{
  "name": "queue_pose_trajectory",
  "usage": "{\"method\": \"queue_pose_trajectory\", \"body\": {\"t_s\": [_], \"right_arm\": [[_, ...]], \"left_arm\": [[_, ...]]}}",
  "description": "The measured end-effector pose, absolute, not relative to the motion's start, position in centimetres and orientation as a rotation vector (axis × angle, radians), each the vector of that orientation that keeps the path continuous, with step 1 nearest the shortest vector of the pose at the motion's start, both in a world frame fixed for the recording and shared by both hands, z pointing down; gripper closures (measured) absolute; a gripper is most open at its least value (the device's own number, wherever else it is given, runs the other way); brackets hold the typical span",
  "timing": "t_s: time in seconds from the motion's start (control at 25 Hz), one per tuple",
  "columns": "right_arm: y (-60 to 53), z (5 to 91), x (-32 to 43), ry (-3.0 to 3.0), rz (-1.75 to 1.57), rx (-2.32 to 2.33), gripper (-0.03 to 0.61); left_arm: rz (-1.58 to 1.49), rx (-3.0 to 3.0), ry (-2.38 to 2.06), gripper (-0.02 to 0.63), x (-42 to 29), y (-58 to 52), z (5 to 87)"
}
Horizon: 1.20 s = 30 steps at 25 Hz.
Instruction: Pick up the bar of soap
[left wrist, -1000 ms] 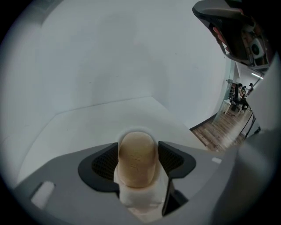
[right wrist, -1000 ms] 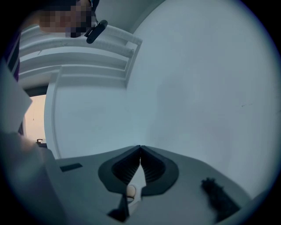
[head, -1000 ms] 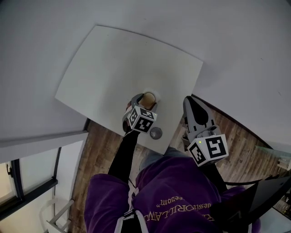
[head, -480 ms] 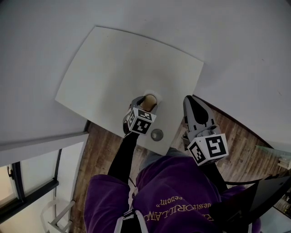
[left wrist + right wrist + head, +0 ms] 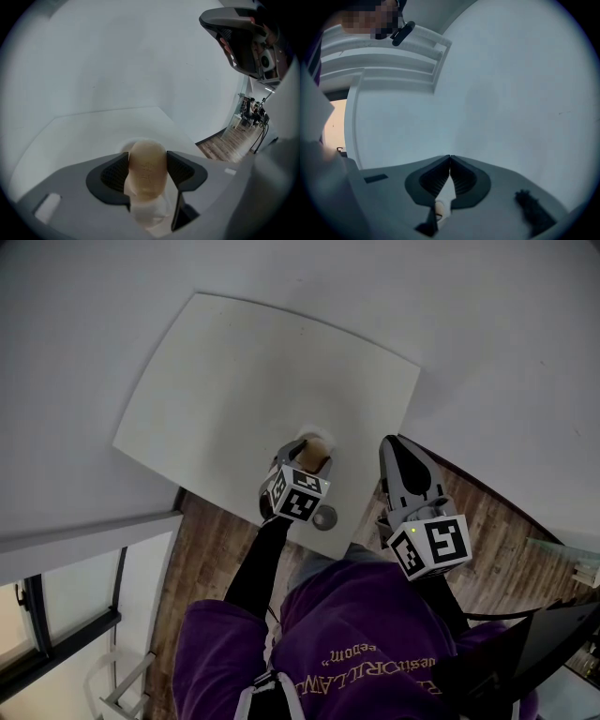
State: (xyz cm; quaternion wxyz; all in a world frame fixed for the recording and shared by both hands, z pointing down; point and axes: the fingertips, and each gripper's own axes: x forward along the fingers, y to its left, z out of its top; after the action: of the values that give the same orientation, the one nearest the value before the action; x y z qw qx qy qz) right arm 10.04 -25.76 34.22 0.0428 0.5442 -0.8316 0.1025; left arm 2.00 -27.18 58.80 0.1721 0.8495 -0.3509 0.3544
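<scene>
Head view: I see bar of soap (image 5: 316,448) near table's (image 5: 234,381) front edge, between left gripper (image 5: 302,457) jaws.
Left gripper view: pads clamp bar of soap both sides; lifted or resting, unclear to me.
Right gripper view: right gripper (image 5: 449,161) pinched together, empty.

Tan bar of soap (image 5: 146,165), white table (image 5: 234,381), purple sweatshirt (image 5: 361,620)

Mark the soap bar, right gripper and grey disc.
soap bar (image 5: 147,168), left gripper view, front face.
right gripper (image 5: 450,159), right gripper view, between fingertips.
grey disc (image 5: 323,517), head view, centre.
</scene>
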Motion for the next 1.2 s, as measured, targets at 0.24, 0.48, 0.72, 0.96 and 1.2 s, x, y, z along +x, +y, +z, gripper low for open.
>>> {"method": "queue_pose_trajectory", "body": {"t_s": [0.24,0.48,0.72,0.96,1.2], "right_arm": [[-25.9,34.3,10.0,-2.541,0.312,1.663,0.569],[-26.2,34.3,10.0,-2.539,0.310,1.664,0.569],[-26.3,34.3,10.5,-2.536,0.305,1.672,0.569],[-26.1,34.1,10.4,-2.543,0.299,1.669,0.569],[-25.9,33.7,9.9,-2.566,0.287,1.657,0.569]], "left_arm": [[1.064,2.426,-0.995,0.331,1.9,-27.1,59.8],[1.078,2.434,-1.022,0.324,1.6,-27.4,61.0],[1.002,2.456,-1.024,0.351,1.7,-27.2,60.2],[0.892,2.456,-1.102,0.351,0.7,-27.5,57.8],[0.660,2.503,-1.246,0.353,-0.5,-28.4,51.6]]}}
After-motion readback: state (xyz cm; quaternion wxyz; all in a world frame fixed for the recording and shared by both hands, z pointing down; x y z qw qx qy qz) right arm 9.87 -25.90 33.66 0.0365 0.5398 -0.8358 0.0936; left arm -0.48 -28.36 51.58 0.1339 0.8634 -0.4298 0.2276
